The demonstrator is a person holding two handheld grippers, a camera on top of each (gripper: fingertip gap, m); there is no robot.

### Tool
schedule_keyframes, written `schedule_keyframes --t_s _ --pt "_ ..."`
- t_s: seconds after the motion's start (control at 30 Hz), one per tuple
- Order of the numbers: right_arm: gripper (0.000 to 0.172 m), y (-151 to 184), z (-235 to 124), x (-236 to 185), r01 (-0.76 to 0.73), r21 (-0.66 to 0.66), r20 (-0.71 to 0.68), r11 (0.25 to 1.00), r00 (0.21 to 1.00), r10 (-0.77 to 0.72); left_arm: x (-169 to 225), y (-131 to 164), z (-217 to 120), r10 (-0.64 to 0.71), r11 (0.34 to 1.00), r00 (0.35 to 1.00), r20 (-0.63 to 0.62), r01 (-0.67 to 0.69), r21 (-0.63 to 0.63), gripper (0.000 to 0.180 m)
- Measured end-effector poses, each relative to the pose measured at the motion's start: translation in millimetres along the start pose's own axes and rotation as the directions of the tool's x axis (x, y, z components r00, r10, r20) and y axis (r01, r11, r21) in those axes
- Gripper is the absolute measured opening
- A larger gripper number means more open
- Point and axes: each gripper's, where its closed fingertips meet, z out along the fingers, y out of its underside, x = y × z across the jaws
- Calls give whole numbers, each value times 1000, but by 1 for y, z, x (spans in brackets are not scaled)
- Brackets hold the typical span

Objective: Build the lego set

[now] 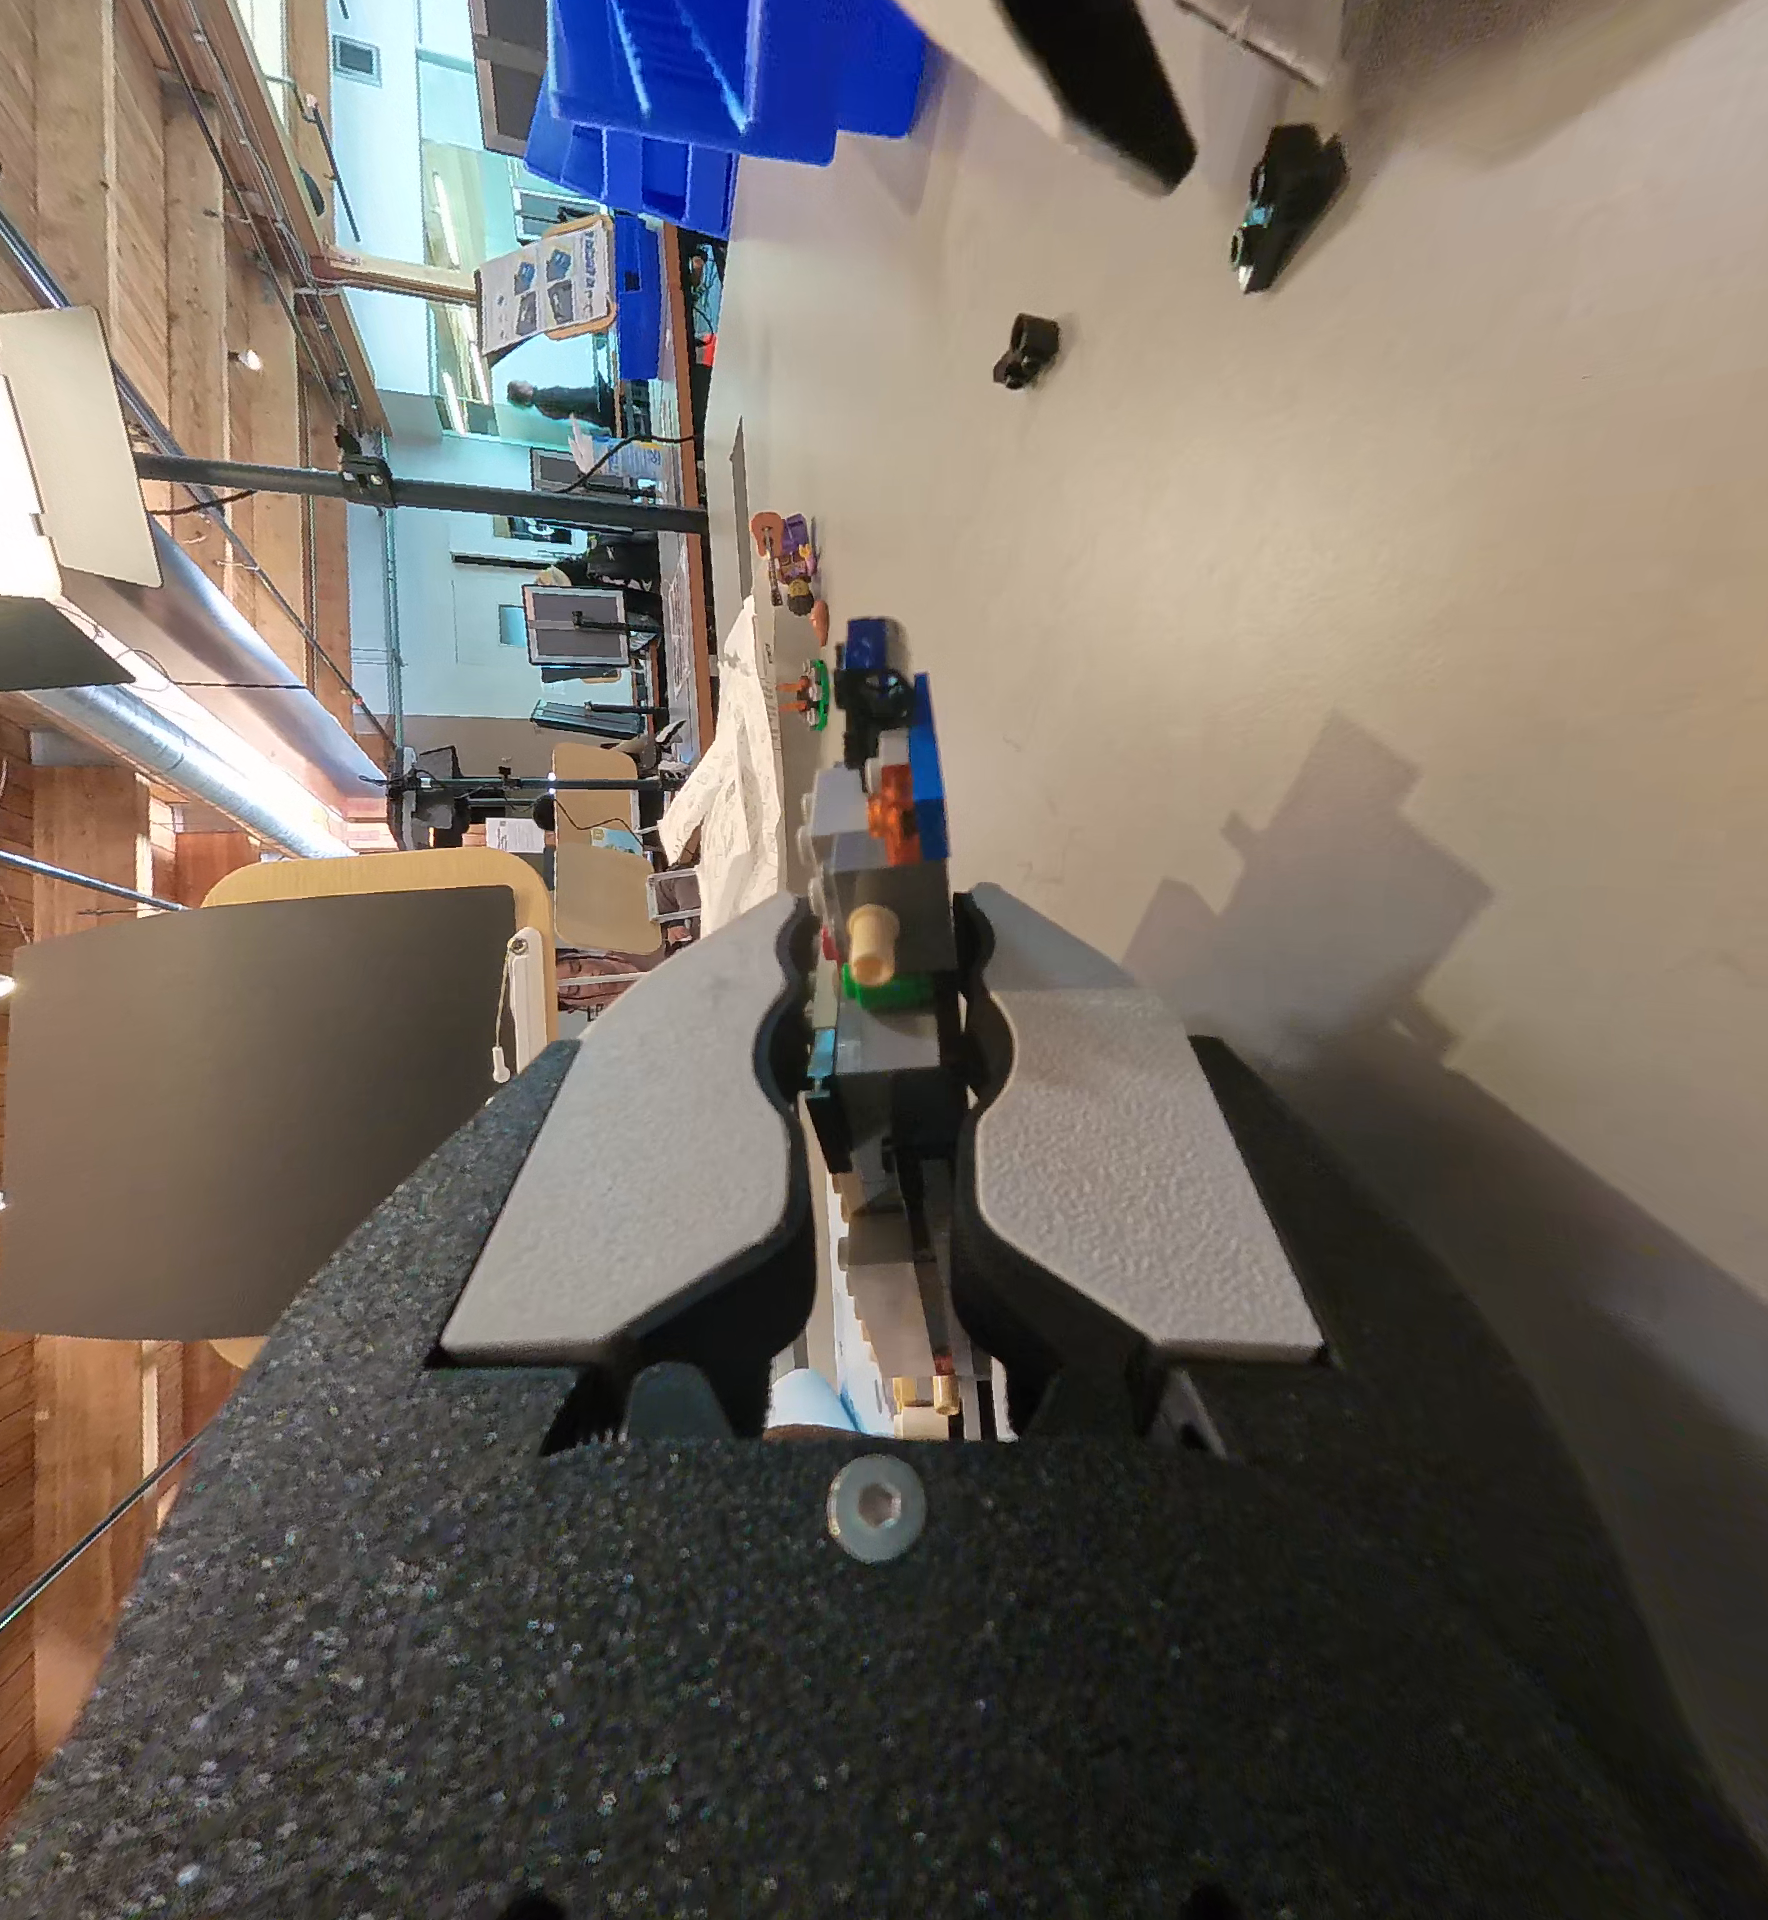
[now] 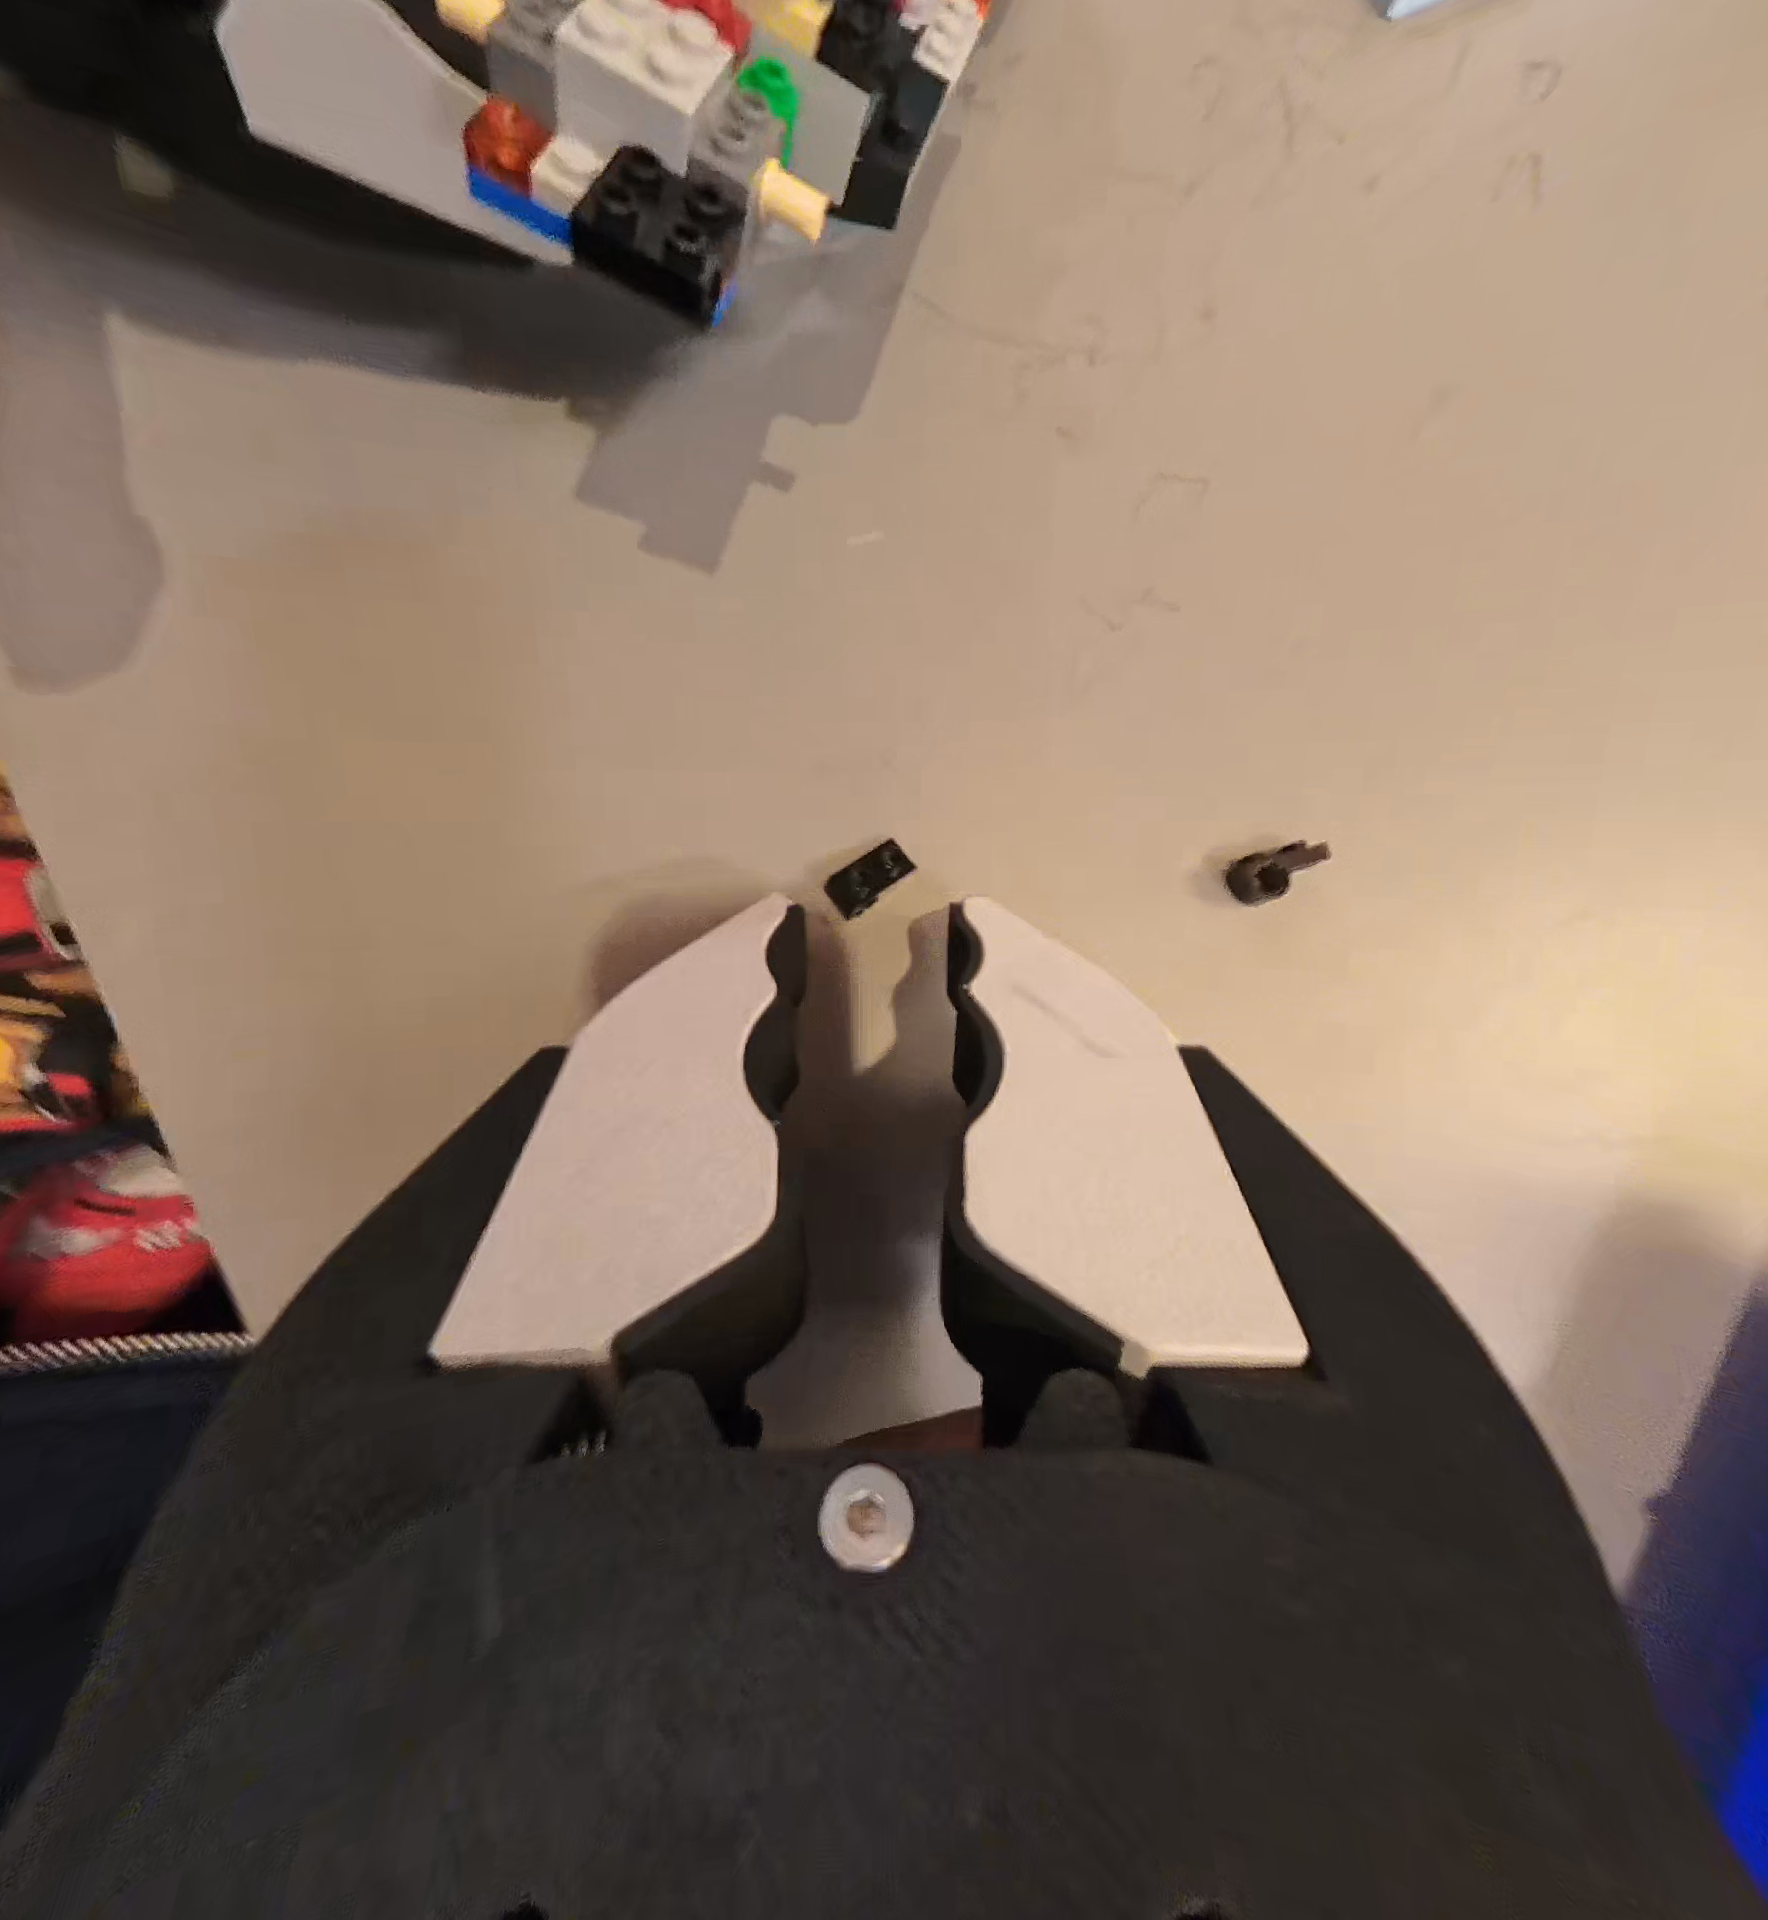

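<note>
My left gripper (image 1: 885, 935) clamped the brick model (image 1: 890, 914) above the table (image 1: 1379, 623). My right gripper (image 2: 875, 914) hung narrowly open, bare, just short of a black plate (image 2: 869, 878).

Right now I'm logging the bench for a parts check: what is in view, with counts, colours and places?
Brick model: one, grey, black, blue, orange, green; clamped in left gripper.
Small black plate: one, on table just ahead of right fingertips.
Black pin piece: one, on table, right of plate.
Minifigures: two, far table edge.
Blue bins: several, stacked, far end.
Table: one, beige.
Left gripper: shut on model.
Right gripper: open, empty.
</note>
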Motion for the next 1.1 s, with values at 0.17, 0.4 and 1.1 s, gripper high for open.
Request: schedule_keyframes --t_s 0.17,0.4,1.1 --pt "26 -1 -4 -10 -167 80 -132 983 975 177 -4 2 0 -10 1000 1000 13 10 -6 26" --pt "22 1 9 -5 -168 64 -240 984 954 179 -3 0 0 38 999 998 44 -38 -11 26" --pt "9 -89 -15 -48 160 227 -158 961 979 -125 0 -3 4 64 998 997 38 -64 -6 26"
